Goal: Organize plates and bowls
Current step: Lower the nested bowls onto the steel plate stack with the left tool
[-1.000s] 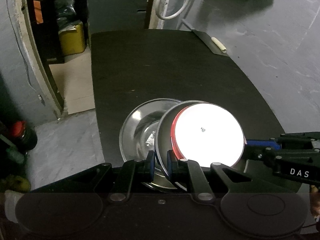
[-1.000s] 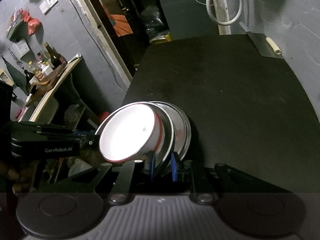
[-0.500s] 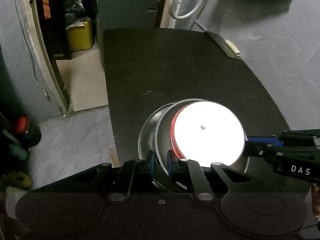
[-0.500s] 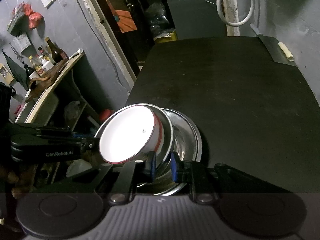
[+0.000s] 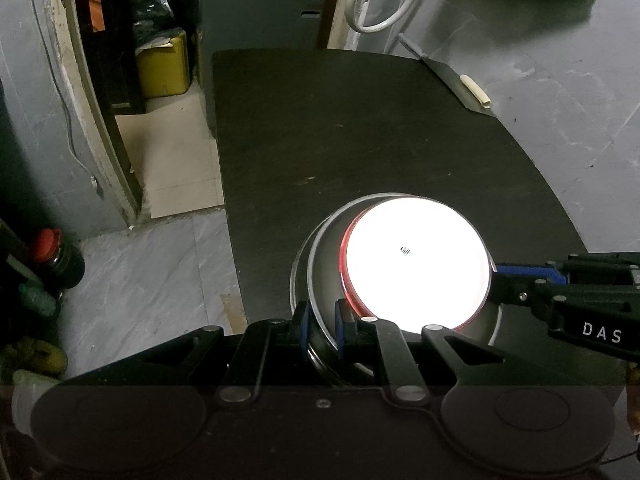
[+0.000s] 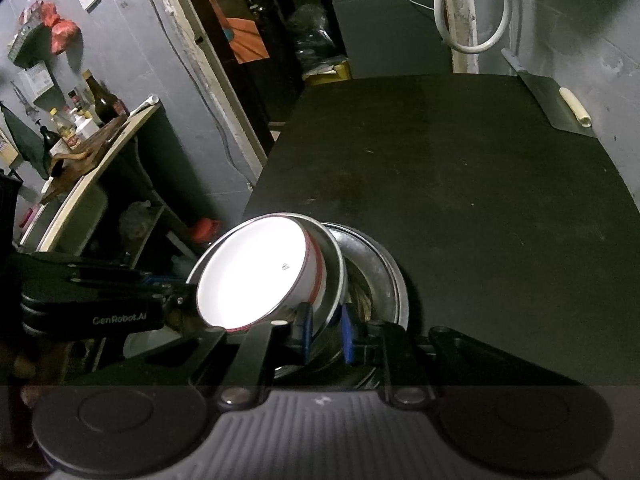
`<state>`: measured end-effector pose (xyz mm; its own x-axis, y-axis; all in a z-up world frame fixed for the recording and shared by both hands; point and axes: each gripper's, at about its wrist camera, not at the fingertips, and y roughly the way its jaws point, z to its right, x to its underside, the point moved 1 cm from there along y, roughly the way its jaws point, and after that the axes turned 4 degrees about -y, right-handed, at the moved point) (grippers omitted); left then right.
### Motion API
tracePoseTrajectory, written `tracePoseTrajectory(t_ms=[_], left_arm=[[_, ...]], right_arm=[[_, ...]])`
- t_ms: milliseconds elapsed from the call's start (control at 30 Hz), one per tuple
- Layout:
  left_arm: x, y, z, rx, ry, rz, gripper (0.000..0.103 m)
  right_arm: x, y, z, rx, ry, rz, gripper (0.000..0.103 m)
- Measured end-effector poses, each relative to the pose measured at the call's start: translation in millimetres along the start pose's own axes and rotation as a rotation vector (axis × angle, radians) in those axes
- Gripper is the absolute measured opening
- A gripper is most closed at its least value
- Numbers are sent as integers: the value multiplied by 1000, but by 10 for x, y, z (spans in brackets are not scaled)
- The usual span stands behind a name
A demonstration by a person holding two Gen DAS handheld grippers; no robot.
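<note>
Left gripper pose: your left gripper (image 5: 320,322) reaches in level from the near edge of the worktop (image 5: 360,128); in the right wrist view it enters from the left side (image 6: 182,294).
Left fingers: the blue-padded fingers (image 5: 301,320) are clamped on the near rim of the upper steel bowl (image 5: 326,264), one pad outside the wall and one inside.
Right gripper pose: your right gripper (image 6: 326,330) comes in low from the near edge; in the left wrist view its black body, marked DAS, enters from the right (image 5: 496,280).
Right fingers: the blue fingers (image 6: 347,334) are closed on the rim of the same steel bowl on its opposite side, the rim passing between them.
Steel bowl: shiny metal, tilted in the right wrist view, its open side facing left.
White bowl (image 5: 416,264): sits nested inside the held steel bowl; bright white, overexposed inside, with a red band on its outer wall and a small dark mark near its middle.
Lower steel bowl (image 6: 380,276): lies on the worktop beneath and to the right of the held one, partly covered by it; whether the two touch you cannot tell.
Position: the stack is at the near left corner of the dark worktop.
Far corner: a flat metal blade (image 5: 452,80) with a pale handle lies at the far right edge, well apart from the bowls.
</note>
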<state>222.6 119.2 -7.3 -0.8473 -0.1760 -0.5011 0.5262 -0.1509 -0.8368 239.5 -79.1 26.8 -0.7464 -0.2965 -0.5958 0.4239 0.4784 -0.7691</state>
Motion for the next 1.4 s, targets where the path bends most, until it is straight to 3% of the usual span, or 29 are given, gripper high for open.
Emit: tracePoseTrajectory(t_ms=[800,1400], left_arm=[[-31,101,-24,23,71,5,14],[-41,107,-30,46,114,13,14]], right_arm=[[83,94,-40,73,81,22,17],[233,53,-87,125,165,88,16]])
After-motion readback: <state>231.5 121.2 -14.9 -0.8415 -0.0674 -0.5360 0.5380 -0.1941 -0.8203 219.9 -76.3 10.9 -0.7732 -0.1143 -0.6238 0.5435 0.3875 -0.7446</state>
